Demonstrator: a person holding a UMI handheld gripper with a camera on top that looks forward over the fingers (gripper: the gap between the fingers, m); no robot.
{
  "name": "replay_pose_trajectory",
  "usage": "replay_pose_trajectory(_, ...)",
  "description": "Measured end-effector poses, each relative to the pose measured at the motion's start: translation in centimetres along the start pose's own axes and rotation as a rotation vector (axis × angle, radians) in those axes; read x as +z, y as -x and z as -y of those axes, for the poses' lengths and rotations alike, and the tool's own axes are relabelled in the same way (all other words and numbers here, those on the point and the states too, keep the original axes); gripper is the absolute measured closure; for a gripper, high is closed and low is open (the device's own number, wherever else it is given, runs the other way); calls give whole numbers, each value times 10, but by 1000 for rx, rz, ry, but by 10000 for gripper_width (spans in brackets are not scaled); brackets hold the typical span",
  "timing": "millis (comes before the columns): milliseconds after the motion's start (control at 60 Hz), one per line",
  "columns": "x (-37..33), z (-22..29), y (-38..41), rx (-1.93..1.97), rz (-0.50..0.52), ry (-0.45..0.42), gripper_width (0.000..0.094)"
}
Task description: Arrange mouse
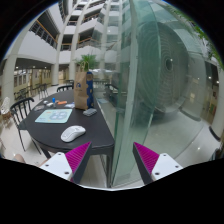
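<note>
A white mouse (72, 132) lies on a dark table (50, 135), next to a pale blue-grey mat (53, 116) farther back on the same table. My gripper (113, 160) is held well back from the table, its two fingers with magenta pads (81, 157) spread wide apart with nothing between them. The mouse lies beyond and to the left of the left finger.
A brown paper bag (80, 95) and a blue bottle (90, 93) stand at the table's far end, with a small grey object (90, 111) near them. Black chairs (22, 112) stand left of the table. A glass wall (150, 80) runs along the right.
</note>
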State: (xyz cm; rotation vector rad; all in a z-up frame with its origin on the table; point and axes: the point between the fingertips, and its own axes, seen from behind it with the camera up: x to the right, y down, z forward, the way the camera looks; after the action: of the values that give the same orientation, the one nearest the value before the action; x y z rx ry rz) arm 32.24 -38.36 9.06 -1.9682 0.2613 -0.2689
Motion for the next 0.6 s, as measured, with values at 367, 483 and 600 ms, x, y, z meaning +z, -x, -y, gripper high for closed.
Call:
replay_pose_trajectory(367, 36, -4, 66, -46, 164, -11, 90)
replay_pose_trajectory(483, 61, -14, 133, -6, 300, 11, 78)
replay_pose_trajectory(600, 98, -35, 186, -39, 381, 70, 86)
